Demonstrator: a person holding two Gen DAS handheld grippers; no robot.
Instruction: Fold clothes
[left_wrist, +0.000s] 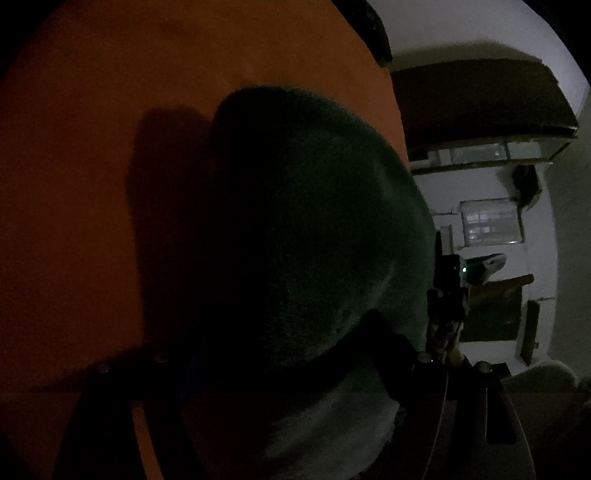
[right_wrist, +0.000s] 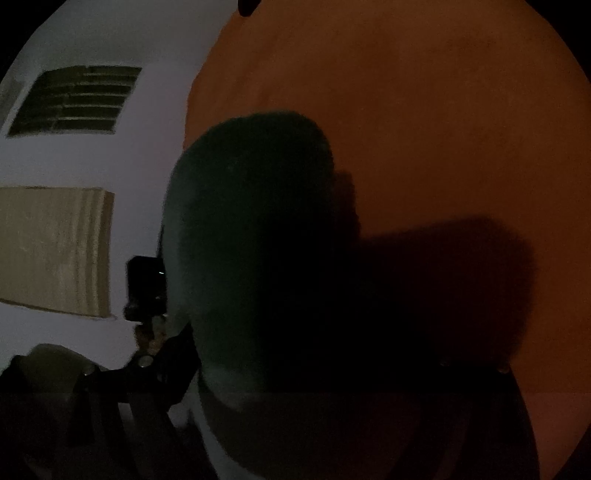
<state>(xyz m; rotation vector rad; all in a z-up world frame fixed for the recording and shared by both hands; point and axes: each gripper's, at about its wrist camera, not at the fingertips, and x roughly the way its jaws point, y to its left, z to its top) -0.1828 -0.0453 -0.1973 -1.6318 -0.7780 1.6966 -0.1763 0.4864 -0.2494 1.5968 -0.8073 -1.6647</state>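
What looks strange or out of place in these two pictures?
The dark green fuzzy cloth fills the middle of both wrist views and hides the fingers. The pictures are very dim, so the grip cannot be seen. Nothing looks spilled or damaged on the orange surface.

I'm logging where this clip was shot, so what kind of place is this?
Probably a dim room in a home. An orange tabletop carries a dark green fuzzy garment, pale plaster walls surround it, and a slatted wall vent sits high up.
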